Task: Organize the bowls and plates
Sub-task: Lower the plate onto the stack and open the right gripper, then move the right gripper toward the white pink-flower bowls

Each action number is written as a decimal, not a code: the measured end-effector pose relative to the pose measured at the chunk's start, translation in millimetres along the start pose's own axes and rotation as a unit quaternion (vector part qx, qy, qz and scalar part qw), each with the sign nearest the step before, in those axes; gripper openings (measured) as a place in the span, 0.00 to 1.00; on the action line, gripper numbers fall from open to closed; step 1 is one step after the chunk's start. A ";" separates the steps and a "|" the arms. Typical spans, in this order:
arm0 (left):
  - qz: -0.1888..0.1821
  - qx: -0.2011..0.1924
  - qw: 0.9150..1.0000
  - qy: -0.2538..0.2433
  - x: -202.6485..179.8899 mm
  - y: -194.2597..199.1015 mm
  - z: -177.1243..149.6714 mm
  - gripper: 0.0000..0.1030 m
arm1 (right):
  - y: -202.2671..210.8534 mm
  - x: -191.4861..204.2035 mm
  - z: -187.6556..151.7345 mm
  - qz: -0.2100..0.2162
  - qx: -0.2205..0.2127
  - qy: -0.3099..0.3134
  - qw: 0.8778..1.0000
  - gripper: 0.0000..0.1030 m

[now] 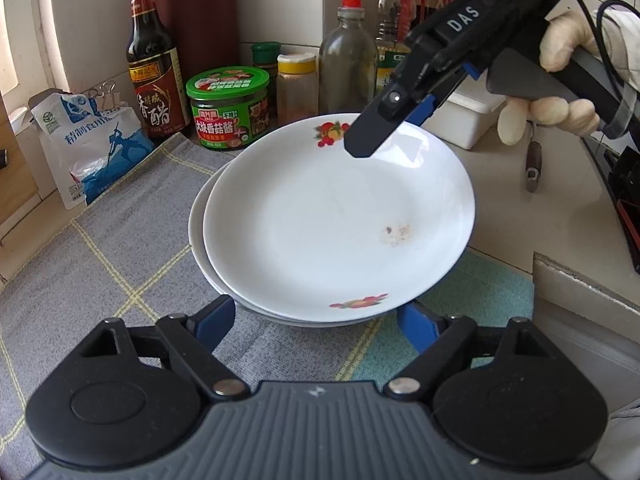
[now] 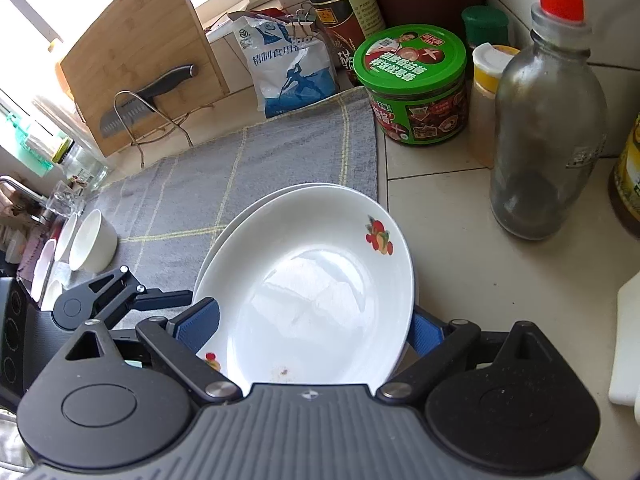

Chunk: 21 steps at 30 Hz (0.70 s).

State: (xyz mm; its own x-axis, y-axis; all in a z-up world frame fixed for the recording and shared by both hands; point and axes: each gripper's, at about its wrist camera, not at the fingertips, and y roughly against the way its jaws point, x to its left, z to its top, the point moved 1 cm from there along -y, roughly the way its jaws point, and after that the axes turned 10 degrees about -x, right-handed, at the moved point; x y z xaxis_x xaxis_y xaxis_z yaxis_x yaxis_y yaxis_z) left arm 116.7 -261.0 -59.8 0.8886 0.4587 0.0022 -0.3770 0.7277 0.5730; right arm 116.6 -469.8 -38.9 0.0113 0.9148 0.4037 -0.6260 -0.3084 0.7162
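A white plate with fruit prints (image 1: 332, 220) lies tilted on a second white plate (image 1: 200, 236) on the grey checked cloth (image 1: 120, 248). My left gripper (image 1: 320, 320) is open, its blue fingers at the near rim on either side. My right gripper (image 1: 384, 136) reaches in from the upper right, one finger over the far rim and one under it. In the right wrist view the top plate (image 2: 320, 280) lies between my right gripper's wide-spread blue fingers (image 2: 316, 328). White bowls (image 2: 90, 246) stand at the left.
Sauce bottle (image 1: 150, 60), green-lidded jar (image 1: 228, 108), spice jar (image 1: 298, 88), glass bottle (image 1: 348, 56) and a salt bag (image 1: 88, 144) line the back. A white box (image 1: 472, 116) sits at the right. A cutting board with a knife (image 2: 148, 88) leans at the left.
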 end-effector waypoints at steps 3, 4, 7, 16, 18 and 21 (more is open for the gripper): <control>-0.002 0.001 1.000 -0.001 0.4 -0.6 0.3 0.86 | 1.8 -0.7 -2.7 -0.005 -0.004 -0.004 1.000 0.96; -0.002 0.001 1.000 -0.002 0.5 -0.7 0.3 0.86 | 2.4 -0.8 -3.5 -0.008 -0.004 -0.005 1.000 0.96; -0.001 -0.001 1.000 -0.003 0.2 0.1 0.0 0.86 | 5.6 -1.2 -4.5 -0.012 -0.009 -0.006 1.000 0.96; 0.002 -0.003 1.000 -0.004 0.1 3.0 -3.3 0.86 | 16.0 9.8 -5.9 -0.034 -0.034 0.022 0.999 1.00; 0.002 -0.006 1.000 -0.002 0.2 6.6 -5.9 0.86 | 19.4 18.8 -4.9 -0.053 -0.048 0.045 0.996 1.00; 0.007 -0.011 1.000 0.003 0.4 14.8 -8.7 0.87 | 21.6 37.9 -6.3 -0.086 -0.071 0.088 0.990 1.00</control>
State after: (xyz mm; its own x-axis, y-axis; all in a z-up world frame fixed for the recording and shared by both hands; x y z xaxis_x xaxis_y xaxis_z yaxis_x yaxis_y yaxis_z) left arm 109.2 -245.6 -58.4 0.8813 0.4725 0.0051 -0.3958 0.7321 0.5544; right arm 98.6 -440.1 -11.7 -0.0018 0.9856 0.1689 -0.7307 -0.1166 0.6727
